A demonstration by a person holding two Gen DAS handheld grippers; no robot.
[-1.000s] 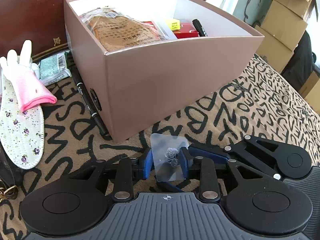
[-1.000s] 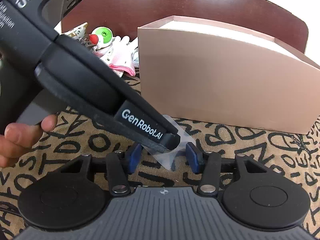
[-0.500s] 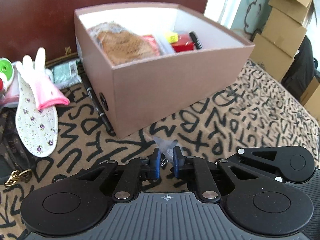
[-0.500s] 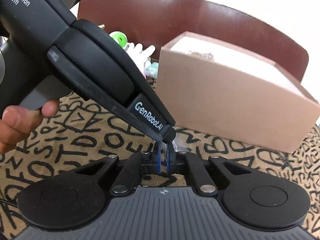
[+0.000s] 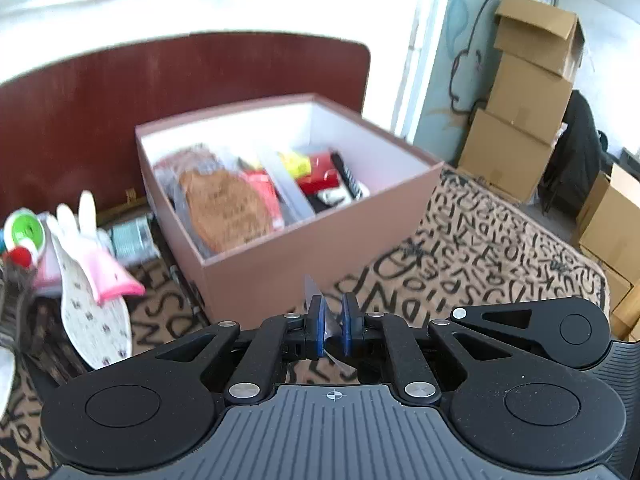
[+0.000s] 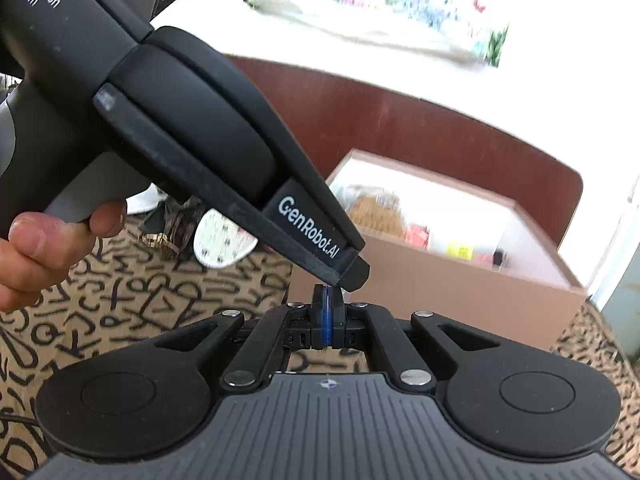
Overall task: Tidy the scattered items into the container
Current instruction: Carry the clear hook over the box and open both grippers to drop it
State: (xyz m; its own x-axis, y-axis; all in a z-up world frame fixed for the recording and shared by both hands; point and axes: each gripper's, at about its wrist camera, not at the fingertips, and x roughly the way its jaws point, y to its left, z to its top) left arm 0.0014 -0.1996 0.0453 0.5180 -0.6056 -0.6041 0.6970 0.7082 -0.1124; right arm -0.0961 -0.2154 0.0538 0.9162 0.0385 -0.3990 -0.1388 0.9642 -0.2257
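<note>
Reading "GenRobot.AI", the left gripper pinches a clear bag.

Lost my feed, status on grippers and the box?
Left gripper pinching a clear bag. Right gripper shut beside it; its hold on the bag unclear. Box open ahead, part full. Nothing in the way.

We see bright daylight washing the wall out to white. The box is smeared by motion blur, and fisheye curvature bends the edges.
</note>
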